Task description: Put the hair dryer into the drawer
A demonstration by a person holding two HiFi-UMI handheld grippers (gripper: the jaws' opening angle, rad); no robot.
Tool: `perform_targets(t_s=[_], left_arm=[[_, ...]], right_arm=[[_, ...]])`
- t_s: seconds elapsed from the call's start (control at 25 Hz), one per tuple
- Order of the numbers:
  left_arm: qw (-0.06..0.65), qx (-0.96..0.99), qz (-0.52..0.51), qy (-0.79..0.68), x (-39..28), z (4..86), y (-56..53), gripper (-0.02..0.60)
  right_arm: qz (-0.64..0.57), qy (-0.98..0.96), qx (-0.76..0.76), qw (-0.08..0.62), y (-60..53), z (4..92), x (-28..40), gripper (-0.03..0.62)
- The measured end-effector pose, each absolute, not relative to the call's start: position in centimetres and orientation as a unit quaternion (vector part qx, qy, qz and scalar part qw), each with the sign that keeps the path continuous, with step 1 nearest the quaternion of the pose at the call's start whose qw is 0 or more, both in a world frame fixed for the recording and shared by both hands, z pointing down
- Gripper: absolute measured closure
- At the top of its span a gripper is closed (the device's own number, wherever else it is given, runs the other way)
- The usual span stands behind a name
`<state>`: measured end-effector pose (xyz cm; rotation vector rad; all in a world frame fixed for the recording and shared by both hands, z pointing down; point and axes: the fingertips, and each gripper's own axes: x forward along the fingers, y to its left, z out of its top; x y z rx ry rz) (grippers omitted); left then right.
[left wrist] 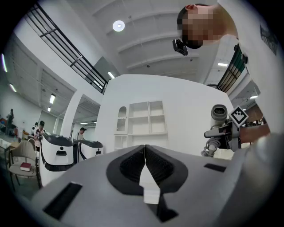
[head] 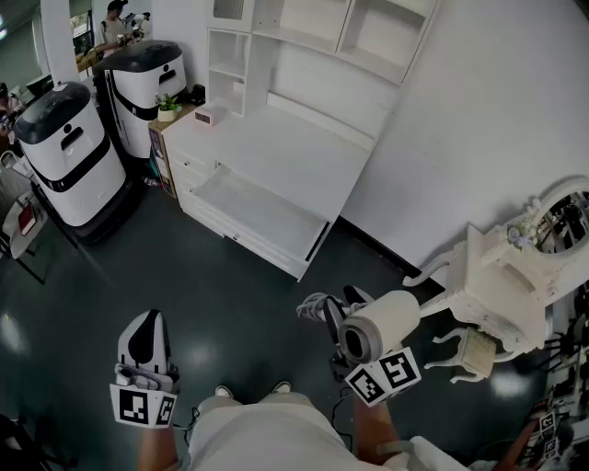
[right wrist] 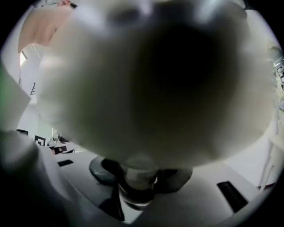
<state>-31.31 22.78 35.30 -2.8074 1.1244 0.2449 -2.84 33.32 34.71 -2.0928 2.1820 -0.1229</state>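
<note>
The cream hair dryer (head: 382,324) is held above the dark floor, its barrel lying level and its coiled cord (head: 316,304) hanging to the left. My right gripper (head: 348,317) is shut on its handle. In the right gripper view the dryer's body (right wrist: 151,75) fills the picture and the handle sits between the pads of my right gripper (right wrist: 137,179). My left gripper (head: 147,322) is at the lower left, shut and with nothing in it, its pads touching (left wrist: 144,155). The white desk's drawer (head: 258,213) stands pulled out ahead.
The white desk (head: 285,147) carries open shelves (head: 304,28) against the wall. Two white-and-black machines (head: 69,152) (head: 147,78) stand at the left beside a chair (head: 23,225). A white ornate dressing table (head: 502,294) stands at the right.
</note>
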Motion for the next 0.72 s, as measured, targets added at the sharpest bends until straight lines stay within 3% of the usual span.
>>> perform_targets(t_s=[0.72], left_arm=[[0.045, -0.922, 0.072, 0.379, -25.9, 36.3, 23.1, 0.563]], right_arm=[[-0.031, 0.743, -0.667, 0.049, 33.3, 35.3, 0.8, 0.414]])
